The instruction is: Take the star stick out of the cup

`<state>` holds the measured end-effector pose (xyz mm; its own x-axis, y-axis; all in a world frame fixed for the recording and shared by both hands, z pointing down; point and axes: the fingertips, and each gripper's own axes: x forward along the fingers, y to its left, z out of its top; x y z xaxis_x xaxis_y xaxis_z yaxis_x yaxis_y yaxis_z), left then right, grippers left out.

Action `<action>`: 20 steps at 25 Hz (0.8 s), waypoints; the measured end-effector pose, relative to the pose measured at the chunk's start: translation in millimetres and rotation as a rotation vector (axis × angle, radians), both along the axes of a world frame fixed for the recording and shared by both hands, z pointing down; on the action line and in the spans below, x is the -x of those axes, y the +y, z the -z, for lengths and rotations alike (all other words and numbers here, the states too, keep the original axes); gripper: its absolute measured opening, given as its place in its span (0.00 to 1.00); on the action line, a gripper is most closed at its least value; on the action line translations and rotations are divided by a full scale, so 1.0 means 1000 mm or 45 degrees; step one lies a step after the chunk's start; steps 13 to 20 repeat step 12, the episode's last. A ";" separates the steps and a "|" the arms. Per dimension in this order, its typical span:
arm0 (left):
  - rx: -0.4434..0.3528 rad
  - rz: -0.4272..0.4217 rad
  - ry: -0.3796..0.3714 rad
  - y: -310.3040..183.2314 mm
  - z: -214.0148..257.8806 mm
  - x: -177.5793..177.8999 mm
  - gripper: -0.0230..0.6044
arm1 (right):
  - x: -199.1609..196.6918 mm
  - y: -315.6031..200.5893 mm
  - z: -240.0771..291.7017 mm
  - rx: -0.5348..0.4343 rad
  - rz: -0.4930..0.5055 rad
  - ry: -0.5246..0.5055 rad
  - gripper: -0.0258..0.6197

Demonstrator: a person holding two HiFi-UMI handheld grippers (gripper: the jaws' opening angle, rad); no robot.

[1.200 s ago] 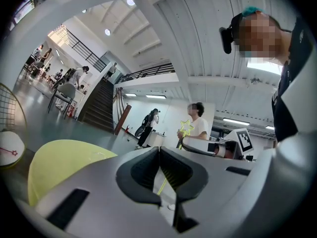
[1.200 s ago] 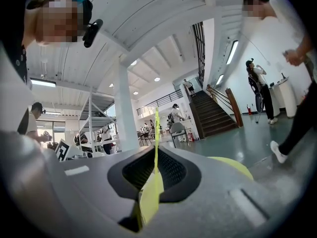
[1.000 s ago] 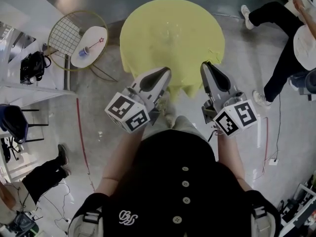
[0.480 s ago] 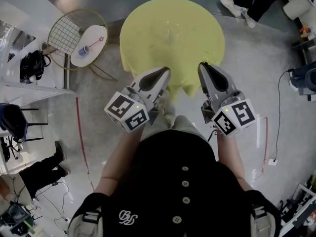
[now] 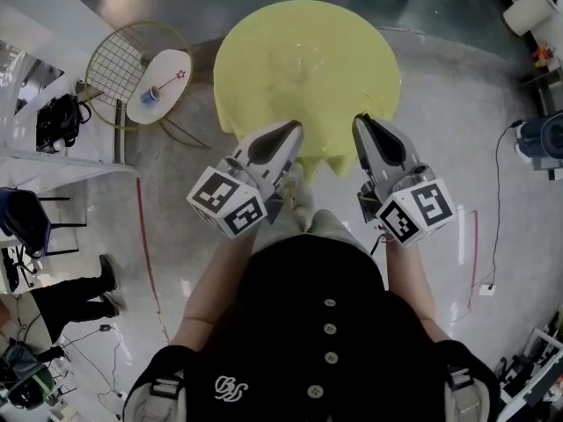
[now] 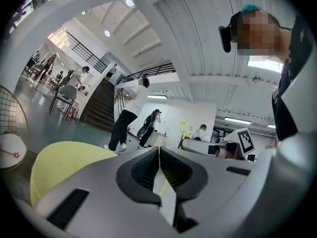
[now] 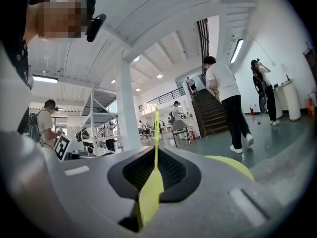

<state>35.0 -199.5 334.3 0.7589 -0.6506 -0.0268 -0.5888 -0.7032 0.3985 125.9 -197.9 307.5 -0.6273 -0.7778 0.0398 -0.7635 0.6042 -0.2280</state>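
A small blue cup [image 5: 151, 96] stands on a little white round table [image 5: 169, 62] at the far left of the head view. The star stick [image 5: 168, 81] leans out of it, thin, with a red star at its tip. Both grippers are held in front of the person's body, far from the cup. My left gripper [image 5: 295, 128] is shut and empty, pointing at the near edge of the round yellow table [image 5: 308, 51]. My right gripper [image 5: 360, 121] is also shut with nothing in it. In the left gripper view the white table with the star stick [image 6: 15, 154] shows at the left edge.
A round wire-grid frame [image 5: 114, 60] stands behind the white table. White shelving with a black bag [image 5: 54, 117] is at the far left. A person's legs [image 5: 75, 295] lie low on the left. Cables cross the floor [image 5: 493, 236]. People [image 6: 126, 115] stand beyond the yellow table.
The people at the upper right have walked out of the head view. The person at the lower left has shifted. Both grippers have barely moved.
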 end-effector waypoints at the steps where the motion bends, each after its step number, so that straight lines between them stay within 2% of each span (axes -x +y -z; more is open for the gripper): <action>1: 0.000 0.001 -0.002 0.000 0.000 0.001 0.07 | 0.001 0.000 0.000 0.000 0.000 0.000 0.06; 20: -0.003 0.002 -0.011 0.000 0.003 -0.001 0.07 | 0.001 0.001 0.000 -0.009 0.003 0.010 0.07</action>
